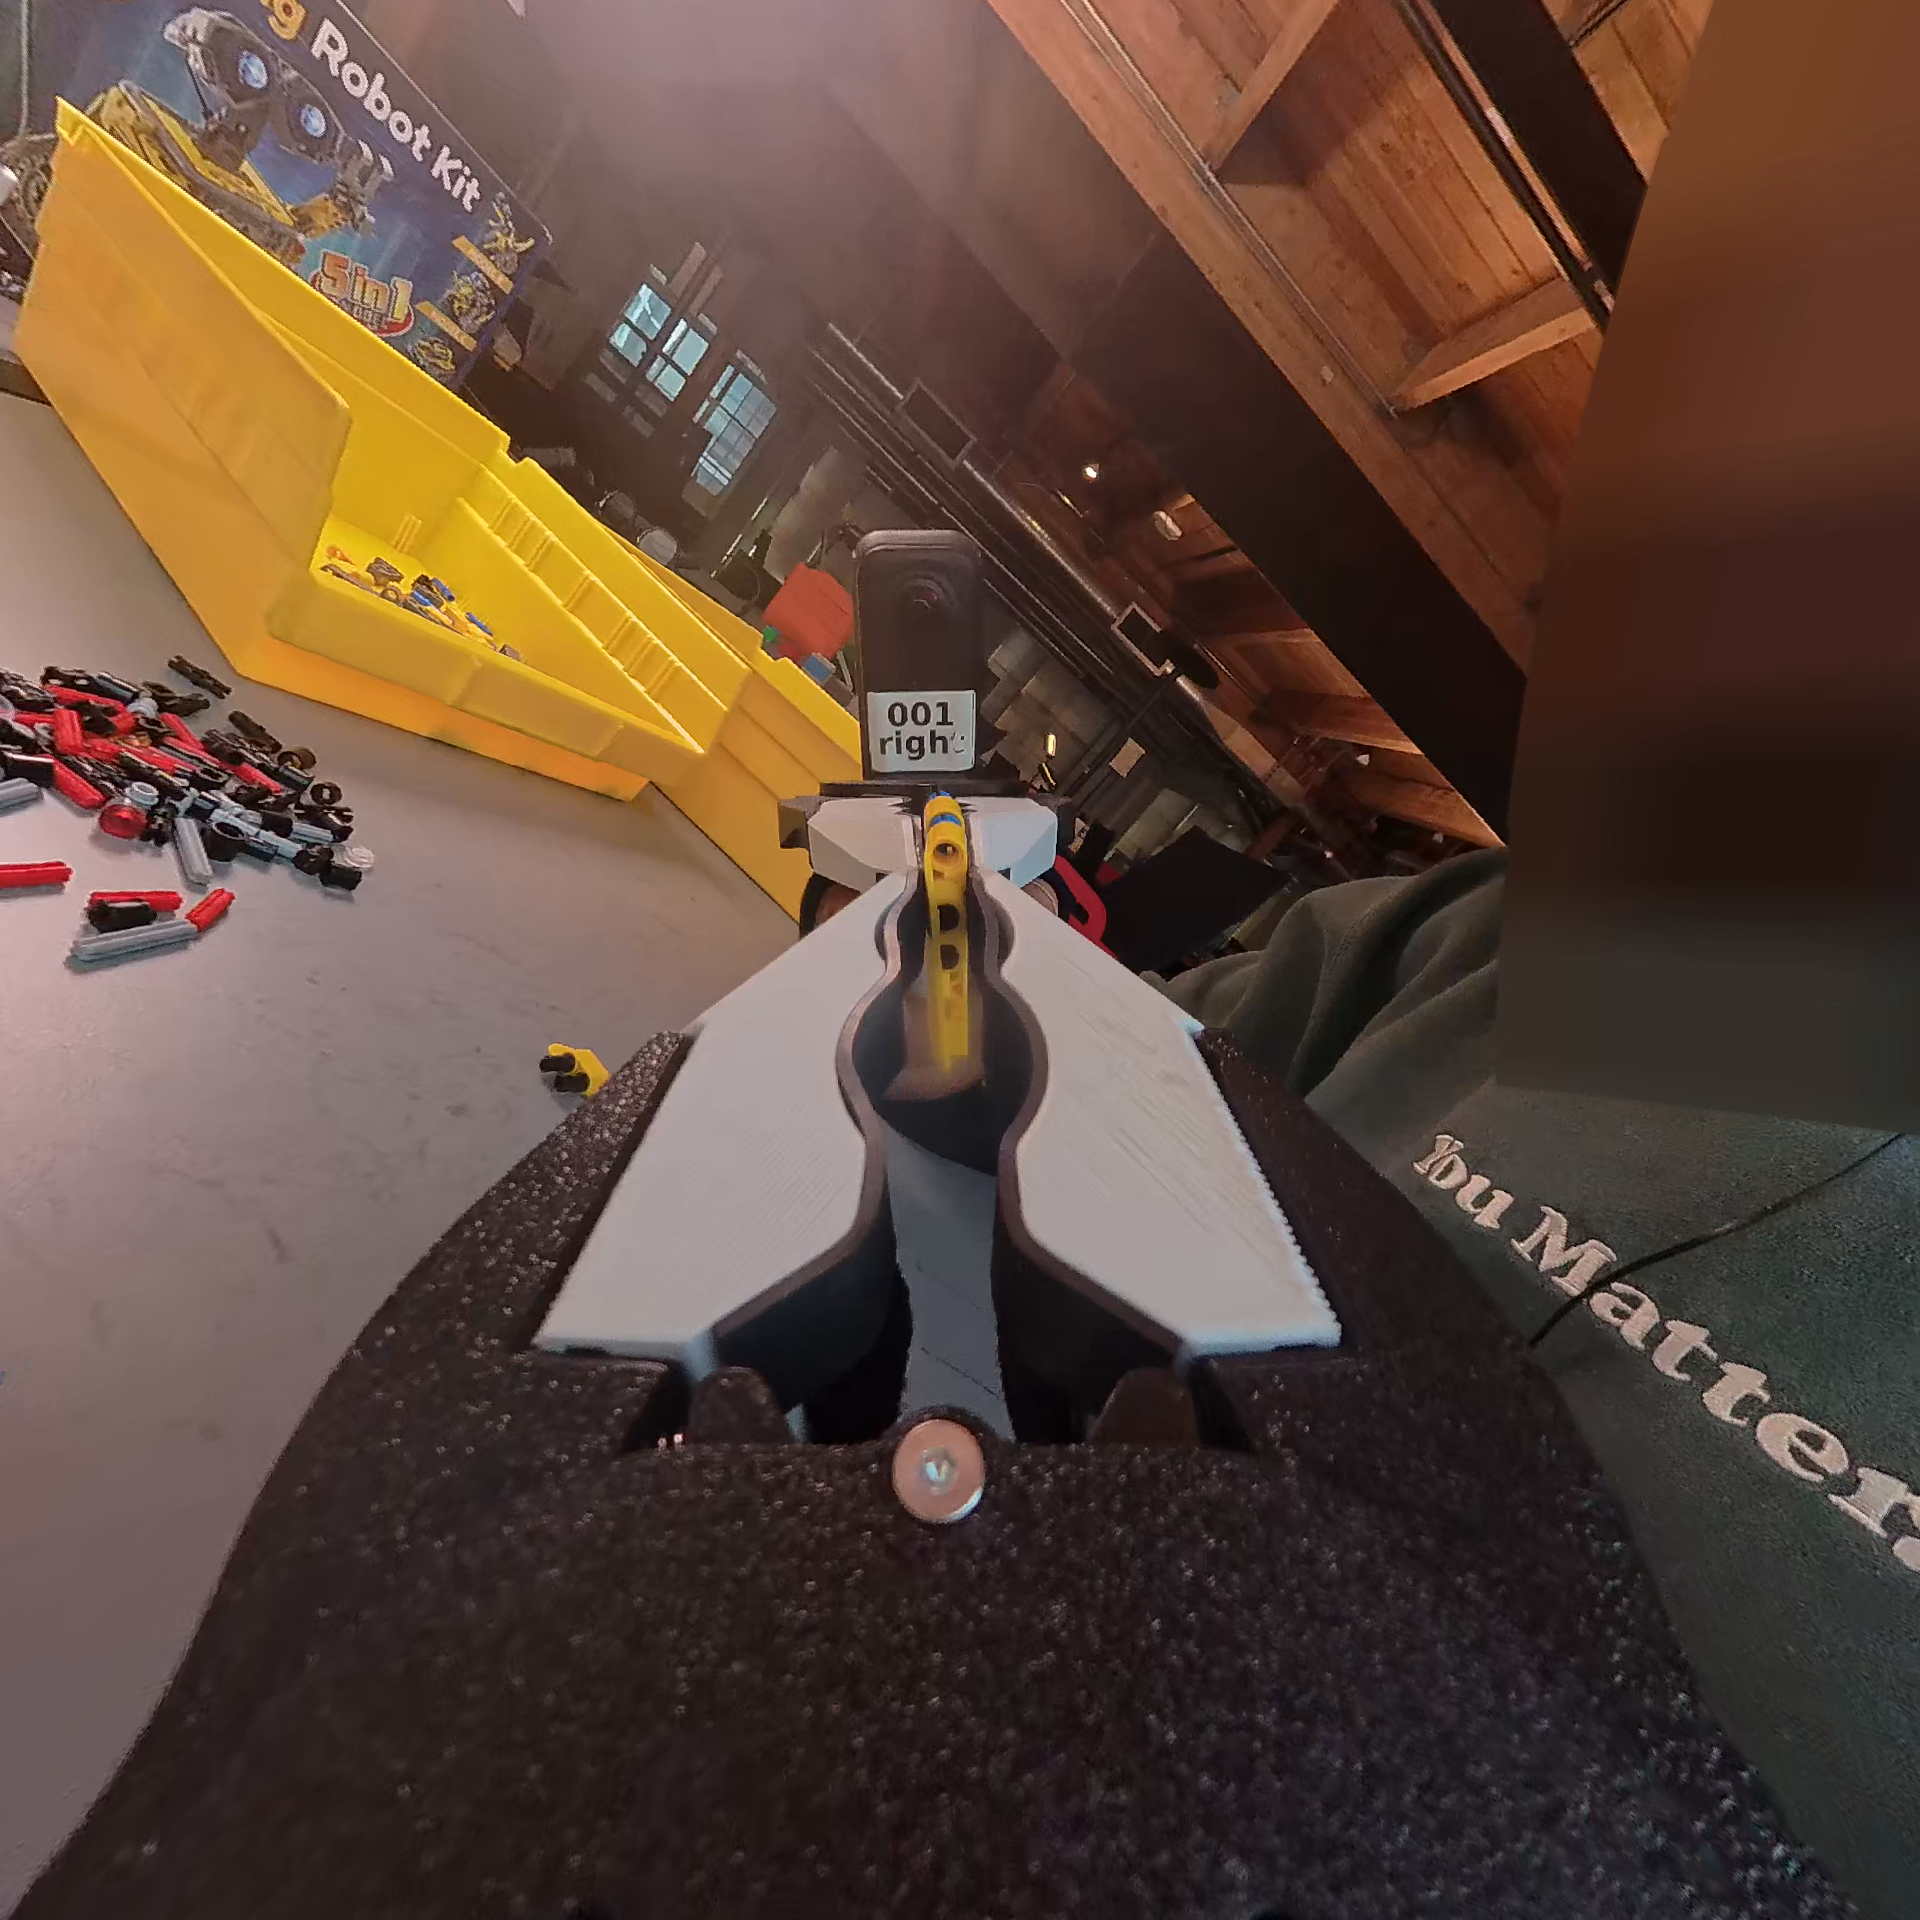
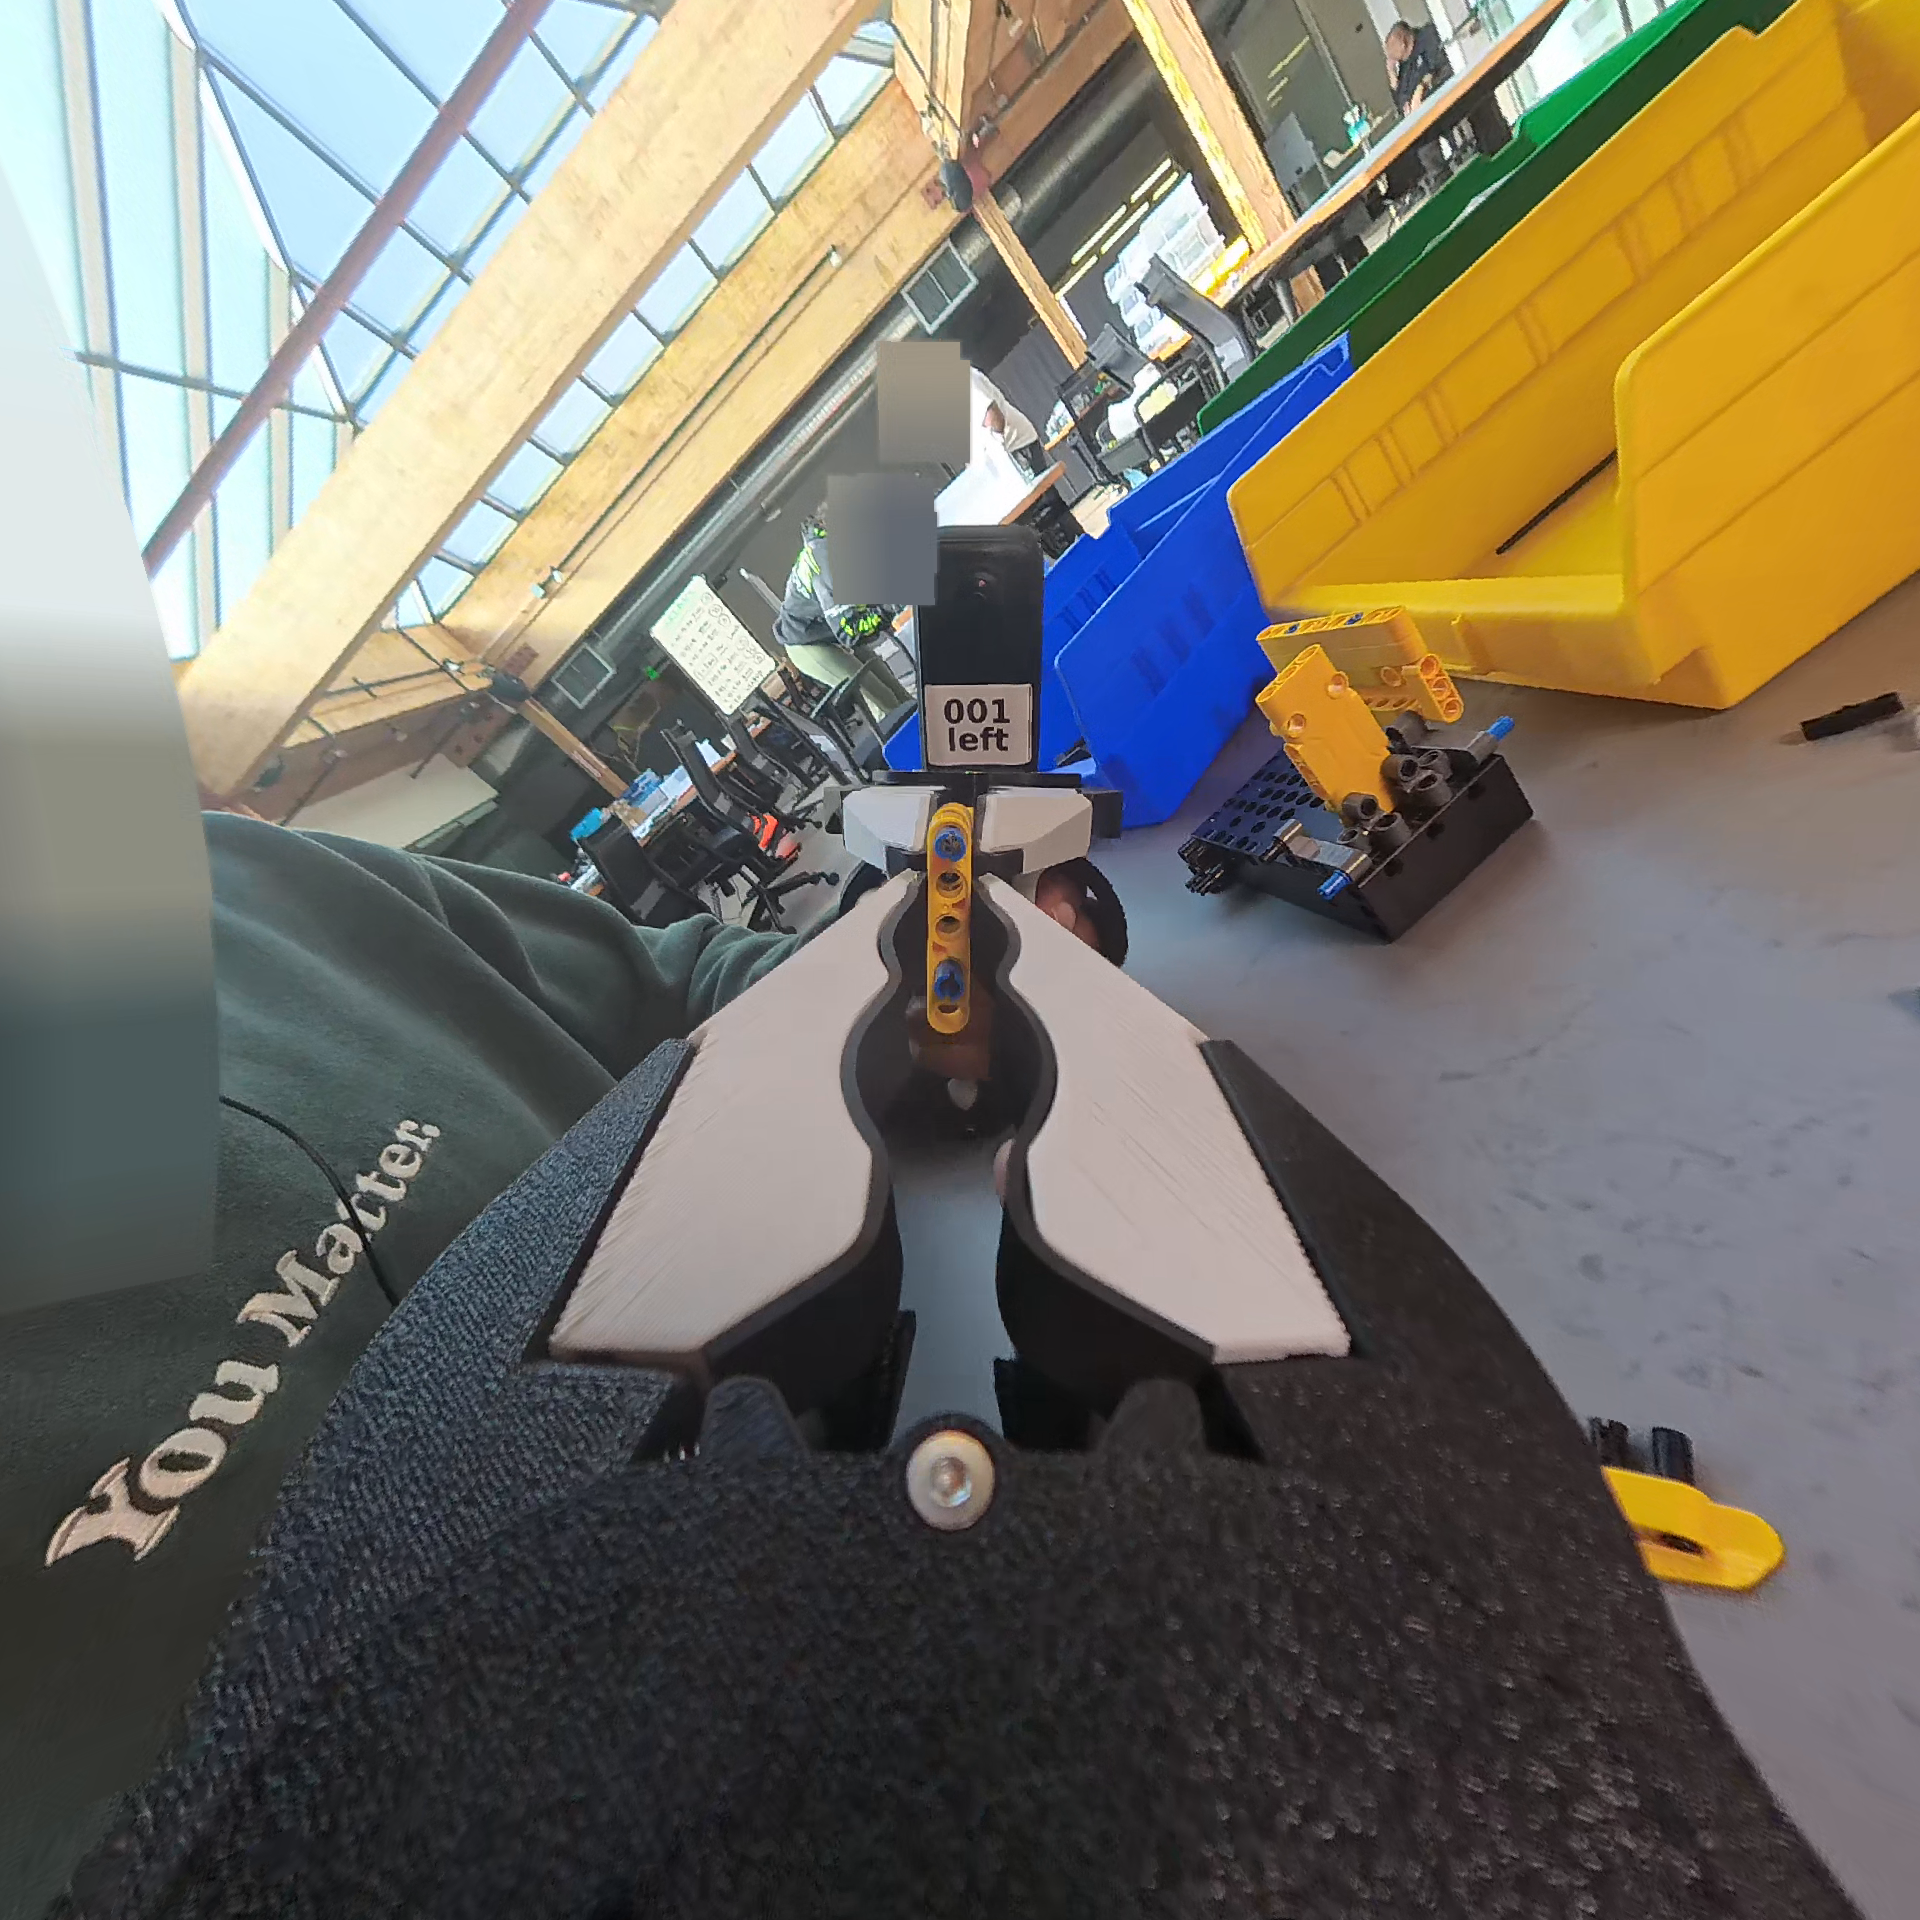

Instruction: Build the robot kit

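Observation:
My two grippers face each other tip to tip above the grey table (image 1: 312, 1195). My left gripper (image 1: 938, 891) is shut on a yellow holed beam (image 1: 948, 977) that stands upright between its white fingers. The right gripper (image 1: 940, 844) meets the beam's far end. In the right wrist view, my right gripper (image 2: 948, 885) is shut on the same yellow beam (image 2: 945, 940), which carries two blue pins. The left gripper (image 2: 954, 844) grips its far end. A hand shows behind each far gripper.
Yellow bins (image 1: 312, 468) with small parts and a kit box (image 1: 343, 156) stand at far left. A pile of red, black and grey parts (image 1: 156, 790) lies nearby. A black-and-yellow assembly (image 2: 1361, 810), blue bins (image 2: 1164, 644) and a yellow piece (image 2: 1694, 1548) sit right. A green sweatshirt (image 2: 312, 1039) is close. Only a small space, under 4 cm, lies between the two pairs of fingers.

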Motion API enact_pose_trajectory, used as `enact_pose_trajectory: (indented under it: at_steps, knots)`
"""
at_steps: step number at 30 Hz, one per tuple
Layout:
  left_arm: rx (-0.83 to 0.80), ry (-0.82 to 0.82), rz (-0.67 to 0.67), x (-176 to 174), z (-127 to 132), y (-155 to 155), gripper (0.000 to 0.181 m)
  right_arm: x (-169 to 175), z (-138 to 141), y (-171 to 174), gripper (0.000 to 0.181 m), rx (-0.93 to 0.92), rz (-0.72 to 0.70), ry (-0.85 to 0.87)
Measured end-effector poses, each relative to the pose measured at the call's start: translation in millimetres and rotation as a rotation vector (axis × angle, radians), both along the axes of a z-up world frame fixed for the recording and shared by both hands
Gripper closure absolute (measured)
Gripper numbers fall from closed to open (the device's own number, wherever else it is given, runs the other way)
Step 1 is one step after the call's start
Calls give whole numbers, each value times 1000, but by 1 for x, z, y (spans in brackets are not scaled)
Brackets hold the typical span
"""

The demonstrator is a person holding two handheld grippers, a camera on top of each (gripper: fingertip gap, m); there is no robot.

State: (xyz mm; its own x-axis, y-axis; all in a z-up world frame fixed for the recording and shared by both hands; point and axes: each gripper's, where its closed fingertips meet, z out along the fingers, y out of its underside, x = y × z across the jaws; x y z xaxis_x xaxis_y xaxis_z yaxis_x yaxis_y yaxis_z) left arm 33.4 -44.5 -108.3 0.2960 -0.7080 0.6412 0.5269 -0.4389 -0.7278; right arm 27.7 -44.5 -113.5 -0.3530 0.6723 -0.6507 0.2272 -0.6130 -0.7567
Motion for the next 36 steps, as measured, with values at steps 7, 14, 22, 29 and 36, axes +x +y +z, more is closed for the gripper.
enact_pose_trajectory:
  at_steps: [7,14,22,29,36]
  knots:
    - [51,-14,84,-3,8,3,176,-3,8,4,175,-63,-57,56]
    - [68,-46,127,-3,13,5,176,-3,14,6,175,-51,-106,93]
    - [64,-42,115,-2,16,6,176,-4,8,-4,175,6,-65,64]
    - [101,3,87,7,28,3,176,-8,14,-16,175,109,-59,98]
    - [103,33,41,8,23,0,176,-4,9,-17,175,116,-10,71]
